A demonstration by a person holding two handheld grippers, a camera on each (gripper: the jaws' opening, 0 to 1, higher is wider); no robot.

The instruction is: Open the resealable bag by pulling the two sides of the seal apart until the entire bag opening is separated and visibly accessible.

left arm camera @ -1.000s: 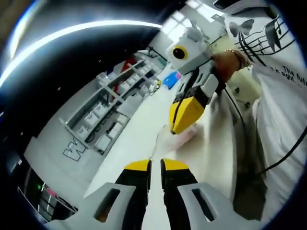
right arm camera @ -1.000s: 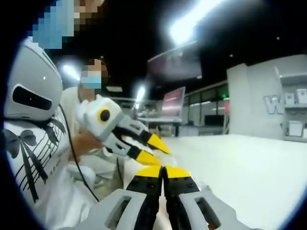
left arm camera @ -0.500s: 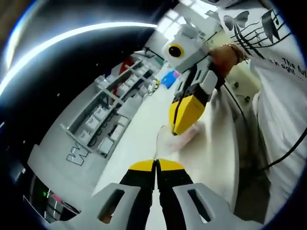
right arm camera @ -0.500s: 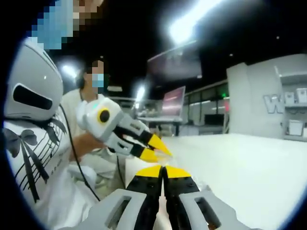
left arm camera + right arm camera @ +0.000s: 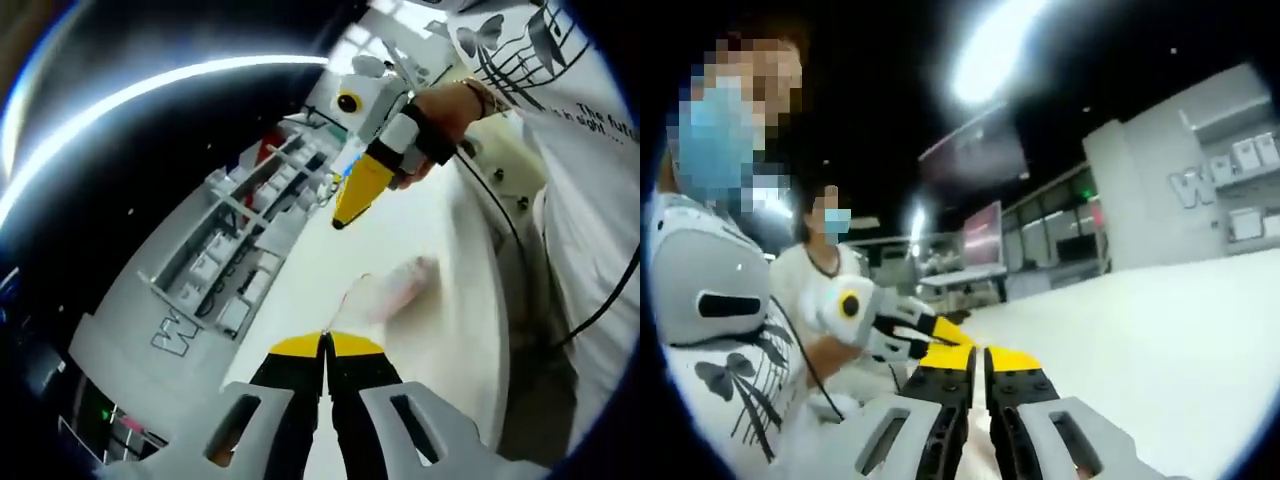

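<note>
A clear resealable bag point(image 5: 388, 292) with something pinkish inside lies on the white table point(image 5: 430, 330), just ahead of my left gripper point(image 5: 325, 342). That gripper's yellow-tipped jaws are shut, and a thin edge of the bag runs down into them. My right gripper point(image 5: 343, 212) hangs above and beyond the bag, apart from it, jaws together in one yellow wedge, held by a hand point(image 5: 445, 105). In the right gripper view my right gripper point(image 5: 978, 357) has its jaws nearly touching with nothing seen between them. The left gripper point(image 5: 940, 333) reaches in from the left just behind its tips.
Grey shelves point(image 5: 235, 250) with white boxes stand past the table's far side, next to a wall with a large letter W point(image 5: 172, 330). The person's white printed shirt point(image 5: 590, 200) and a black cable point(image 5: 600, 305) are on the right. Another seated person point(image 5: 825, 270) and a monitor point(image 5: 980, 232) are farther off.
The right gripper has let go of the bag and lifted up and away from it. The left jaws, slightly apart a second ago, have shut.
</note>
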